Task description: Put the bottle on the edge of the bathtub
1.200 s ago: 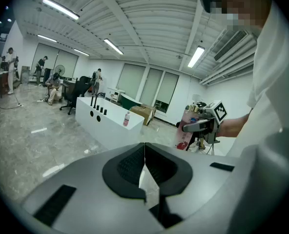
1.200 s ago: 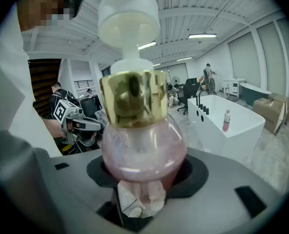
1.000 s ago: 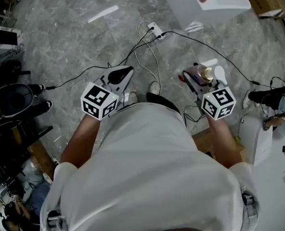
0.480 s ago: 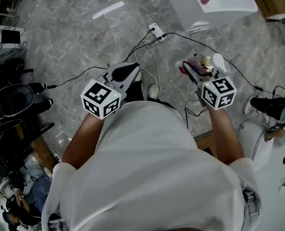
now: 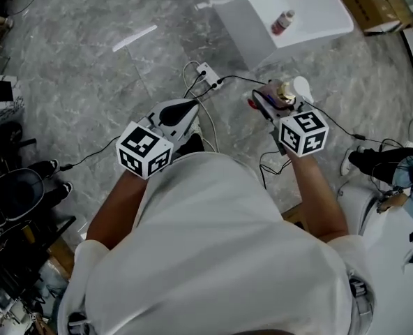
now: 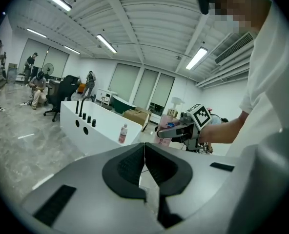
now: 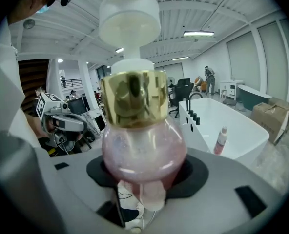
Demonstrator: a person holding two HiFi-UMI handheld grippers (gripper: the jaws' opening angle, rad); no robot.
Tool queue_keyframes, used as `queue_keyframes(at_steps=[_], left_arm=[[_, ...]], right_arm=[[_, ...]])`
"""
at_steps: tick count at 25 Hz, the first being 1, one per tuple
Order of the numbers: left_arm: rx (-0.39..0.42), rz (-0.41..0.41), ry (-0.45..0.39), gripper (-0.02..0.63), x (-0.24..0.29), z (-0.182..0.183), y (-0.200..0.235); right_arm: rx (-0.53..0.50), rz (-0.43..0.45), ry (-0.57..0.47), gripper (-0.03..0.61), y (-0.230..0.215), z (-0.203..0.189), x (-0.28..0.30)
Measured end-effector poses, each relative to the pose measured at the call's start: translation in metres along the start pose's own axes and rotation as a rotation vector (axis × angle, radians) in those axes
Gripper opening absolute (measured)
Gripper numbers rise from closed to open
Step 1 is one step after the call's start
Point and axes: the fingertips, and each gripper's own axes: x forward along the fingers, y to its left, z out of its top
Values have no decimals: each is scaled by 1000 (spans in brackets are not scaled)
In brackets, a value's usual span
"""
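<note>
**Bottle** (image 7: 143,150): clear pink body, gold collar, white pump head. It is upright and carried in the air above the floor, at centre frame in the right gripper view and upper centre-right in the head view. It is apart from the bathtub.

**Right gripper** (image 5: 282,100): jaws clamped on the bottle's round body, one dark pad against each side.

**Left gripper** (image 6: 144,165): jaws closed together with nothing between them. It is at left centre in the head view, well apart from the bottle.

**Bathtub** (image 5: 318,7): white, at the upper centre-right of the head view, beyond the right gripper. There are black fittings at one end.

**Small pink bottle** (image 5: 282,21): has a white cap. It rests on the bathtub's white surface.

**Floor** (image 5: 88,75): grey marbled tile.

**Power strip** (image 5: 207,72): white, on the floor between the two grippers in the head view, with black and white cables running from it.

**Cardboard box** (image 5: 374,2): brown, in the upper right corner, beside the bathtub.
</note>
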Motion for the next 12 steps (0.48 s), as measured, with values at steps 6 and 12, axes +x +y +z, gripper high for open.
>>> queue_keyframes(at_steps=[6,12], left_arm=[[18,-38,-16,18,16,40,56],[14,-26,-2,18,25,52,105]], right_arm=[[6,-79,-26,235,-54,48,63],[30,-143,-69,235,-115,86,131]])
